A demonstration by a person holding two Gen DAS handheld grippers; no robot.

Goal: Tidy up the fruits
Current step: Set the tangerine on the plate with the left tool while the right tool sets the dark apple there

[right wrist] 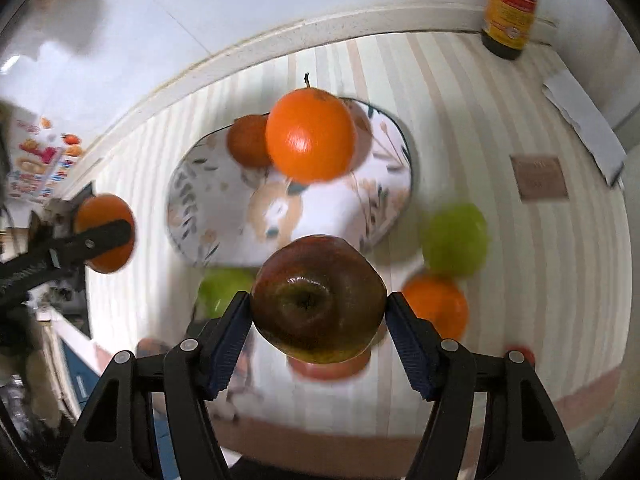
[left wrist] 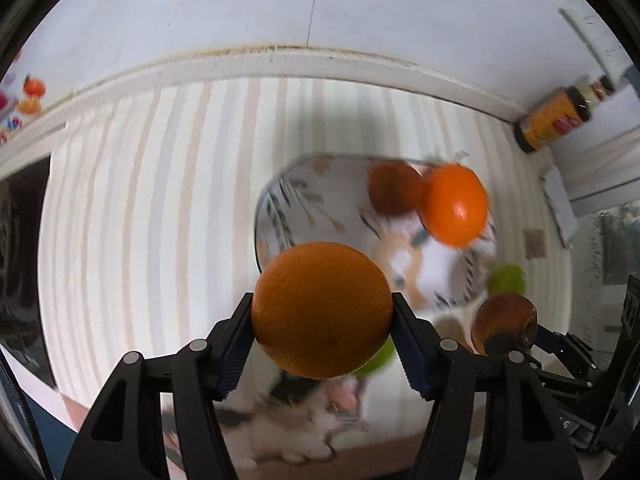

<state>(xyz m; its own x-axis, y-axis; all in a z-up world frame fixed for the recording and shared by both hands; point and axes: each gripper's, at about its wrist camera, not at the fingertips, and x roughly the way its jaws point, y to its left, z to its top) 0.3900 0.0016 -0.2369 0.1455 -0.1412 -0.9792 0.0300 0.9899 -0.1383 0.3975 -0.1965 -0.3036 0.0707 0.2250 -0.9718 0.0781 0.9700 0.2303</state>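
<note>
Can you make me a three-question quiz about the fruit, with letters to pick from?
1. Where do the bright orange and the darker fruit beside it sit?
A on the flowery plate
B in a basket
C on the floor

2. How many green apples lie on the striped cloth?
A none
B two
C five

3. What is the right gripper doing?
A hanging open
B squeezing a bottle
C holding a dark red apple

Answers: 1 A, both rest on the plate. 2 B, one right of the plate, one below it. 3 C, its pads press the apple's sides.
</note>
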